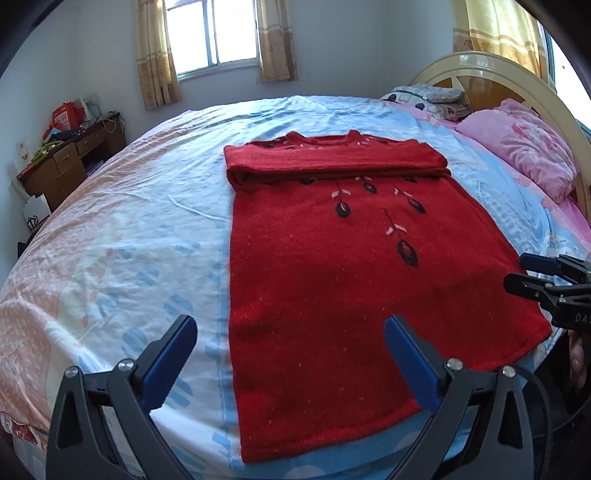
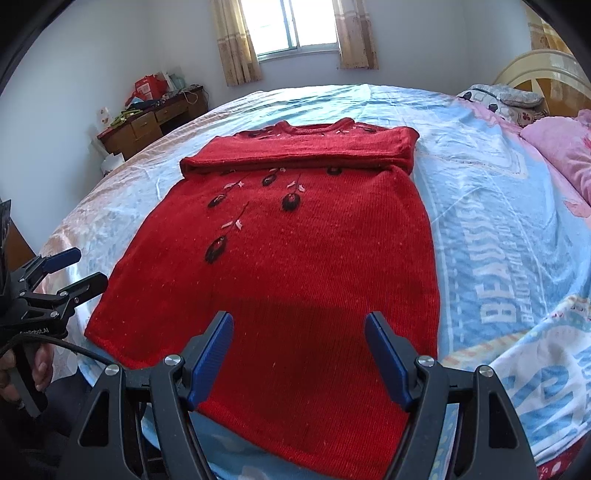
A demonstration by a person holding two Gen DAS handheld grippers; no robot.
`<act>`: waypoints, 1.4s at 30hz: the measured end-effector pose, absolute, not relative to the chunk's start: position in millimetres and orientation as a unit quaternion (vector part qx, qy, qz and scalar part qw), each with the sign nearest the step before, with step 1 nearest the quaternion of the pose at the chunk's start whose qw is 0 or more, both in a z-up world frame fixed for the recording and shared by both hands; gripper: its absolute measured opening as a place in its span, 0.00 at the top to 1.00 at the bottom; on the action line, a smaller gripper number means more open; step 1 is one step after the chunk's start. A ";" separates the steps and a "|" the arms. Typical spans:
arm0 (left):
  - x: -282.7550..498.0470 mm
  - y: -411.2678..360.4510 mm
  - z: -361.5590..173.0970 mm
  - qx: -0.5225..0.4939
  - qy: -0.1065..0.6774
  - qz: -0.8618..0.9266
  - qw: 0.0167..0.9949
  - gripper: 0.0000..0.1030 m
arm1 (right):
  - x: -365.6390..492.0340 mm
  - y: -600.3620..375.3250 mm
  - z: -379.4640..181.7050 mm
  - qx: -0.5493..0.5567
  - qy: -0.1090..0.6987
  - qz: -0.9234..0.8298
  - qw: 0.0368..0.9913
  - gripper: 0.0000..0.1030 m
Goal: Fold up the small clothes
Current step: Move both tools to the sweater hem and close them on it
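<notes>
— While both tools hang over the near edge of the bed, how do they stand?
— The left gripper [image 1: 290, 341] has its jaws spread wide, nothing between them, above the near left corner of the red sweater [image 1: 332, 288]. The right gripper [image 2: 299, 336] is spread too, empty, over the sweater's near hem.
— And the garment itself?
— It lies flat on the blue-and-white bedsheet [image 1: 147, 221], hem toward the grippers, collar at the far end. Both sleeves are folded across the chest in one band, just below the collar. Black and pink flower stitching runs down the front.
— Beyond it?
— A pink pillow [image 1: 517, 147] lies by the cream headboard [image 1: 517, 74] on the right; a wooden desk [image 1: 66, 162] stands far left, with a curtained window [image 2: 295, 26] behind.
</notes>
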State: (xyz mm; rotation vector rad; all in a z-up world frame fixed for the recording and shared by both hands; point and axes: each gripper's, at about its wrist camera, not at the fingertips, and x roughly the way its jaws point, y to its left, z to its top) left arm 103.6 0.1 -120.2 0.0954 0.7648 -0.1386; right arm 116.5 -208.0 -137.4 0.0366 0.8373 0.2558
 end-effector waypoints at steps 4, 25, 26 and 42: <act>99.4 1.2 -121.2 0.051 0.373 -0.068 0.924 0.00 | 109.4 -208.9 -140.1 0.018 0.406 0.124 0.905 0.28; 89.0 42.4 -150.5 -0.024 0.448 -0.092 0.889 0.26 | 81.3 -237.5 -153.0 0.028 0.426 0.082 0.900 0.28; 89.6 44.1 -153.0 -0.032 0.455 -0.094 0.885 0.29 | 80.9 -238.4 -153.9 0.029 0.428 0.081 0.900 0.28; 78.0 41.8 -161.0 -0.029 0.471 -0.119 0.874 0.90 | 71.0 -259.7 -158.5 0.047 0.445 0.054 0.893 0.28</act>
